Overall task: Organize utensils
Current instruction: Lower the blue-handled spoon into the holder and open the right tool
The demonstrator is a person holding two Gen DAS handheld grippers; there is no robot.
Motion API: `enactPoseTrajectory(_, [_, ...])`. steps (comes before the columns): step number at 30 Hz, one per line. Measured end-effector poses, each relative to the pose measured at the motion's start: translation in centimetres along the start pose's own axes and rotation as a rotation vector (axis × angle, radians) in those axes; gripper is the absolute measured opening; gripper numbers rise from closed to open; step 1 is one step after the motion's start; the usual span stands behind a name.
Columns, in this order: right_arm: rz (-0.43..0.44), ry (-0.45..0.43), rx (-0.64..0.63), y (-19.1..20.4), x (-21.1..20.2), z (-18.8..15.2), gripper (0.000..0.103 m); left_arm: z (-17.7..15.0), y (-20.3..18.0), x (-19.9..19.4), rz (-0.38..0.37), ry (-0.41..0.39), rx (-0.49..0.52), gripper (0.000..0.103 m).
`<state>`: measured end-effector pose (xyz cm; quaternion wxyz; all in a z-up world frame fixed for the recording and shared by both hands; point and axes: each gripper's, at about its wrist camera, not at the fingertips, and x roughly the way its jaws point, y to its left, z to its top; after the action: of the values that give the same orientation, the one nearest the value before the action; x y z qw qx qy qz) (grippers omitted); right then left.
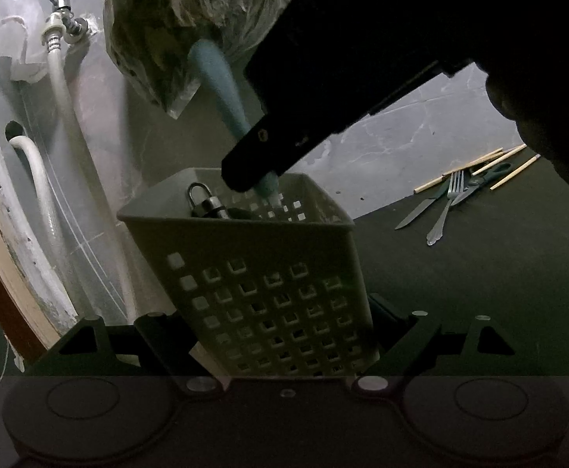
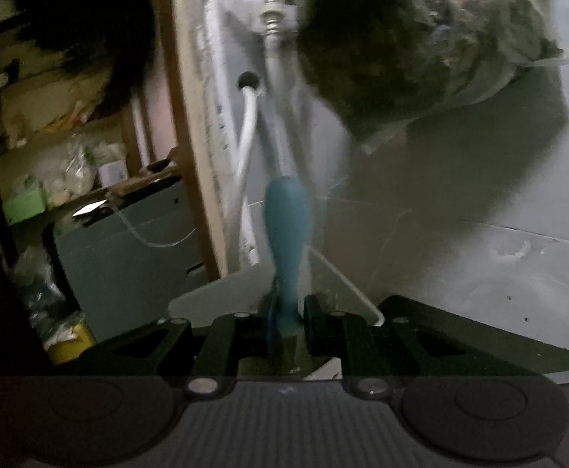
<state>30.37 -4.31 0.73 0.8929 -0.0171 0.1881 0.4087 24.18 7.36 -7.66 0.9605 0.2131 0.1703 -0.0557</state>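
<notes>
Left tongs (image 1: 280, 351) clamp the perforated basket (image 1: 269, 273); right tongs (image 2: 286, 323) pinch the duster's blue handle (image 2: 286, 218) above the basket's far side.

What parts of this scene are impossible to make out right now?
- Left wrist view: the blue-handled utensil's lower end, hidden by the right tool and the basket.
- Left wrist view: the basket's contents, too dark beyond a metal loop.
- Right wrist view: shelf clutter, blurred.
</notes>
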Motion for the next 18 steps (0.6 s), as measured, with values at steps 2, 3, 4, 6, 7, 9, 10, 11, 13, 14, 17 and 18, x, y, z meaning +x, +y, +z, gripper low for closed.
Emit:
enactPoseTrajectory(2, [0.02,0.0,-0.015,0.4,-0.3,-0.1,0.025,0.0,0.0,0.0,0.001,0.002,0.002,0.087])
enactPoseTrajectory(3, [0.025,0.003,-0.019,0.5,-0.4,-0.2,0.025,0.0,0.0,0.0,0.001,0.003,0.005,0.087])
enactPoseTrajectory(4, [0.03,-0.002,-0.019,0.4,-0.7,-0.3,0.025,0.0,0.0,0.0,0.003,0.003,0.007,0.087])
enactPoseTrajectory(6, [0.036,-0.012,-0.011,0.4,-1.1,-0.3,0.025,0.0,-0.1,0.0,0.005,0.004,0.007,0.087])
enactPoseTrajectory(7, [0.042,-0.017,-0.007,0.3,-1.4,-0.3,0.027,0.0,-0.1,-0.1,0.005,0.004,0.008,0.087])
enactPoseTrajectory(9, [0.05,-0.031,0.0,0.2,-1.7,-0.3,0.035,-0.1,-0.1,0.0,0.005,0.002,0.011,0.087])
enactPoseTrajectory(10, [0.052,-0.038,0.005,0.1,-1.9,-0.3,0.036,-0.1,-0.1,0.0,0.006,0.001,0.014,0.087])
enactPoseTrajectory(11, [0.054,-0.045,0.009,0.1,-2.1,-0.3,0.037,-0.1,-0.1,0.0,0.006,-0.001,0.016,0.087])
enactPoseTrajectory(13, [0.049,-0.057,0.018,-0.1,-2.4,-0.3,0.043,-0.1,-0.2,0.0,0.008,-0.004,0.023,0.087])
enactPoseTrajectory(14, [0.042,-0.065,0.024,-0.2,-2.7,-0.3,0.046,-0.1,-0.2,-0.1,0.009,-0.006,0.025,0.087])
enactPoseTrajectory(17, [0.009,-0.091,0.05,-0.9,-3.8,-0.3,0.056,-0.2,-0.3,-0.1,0.011,-0.009,0.03,0.087])
enactPoseTrajectory(18, [-0.006,-0.096,0.057,-1.2,-4.1,-0.3,0.06,-0.2,-0.3,-0.1,0.011,-0.009,0.03,0.087])
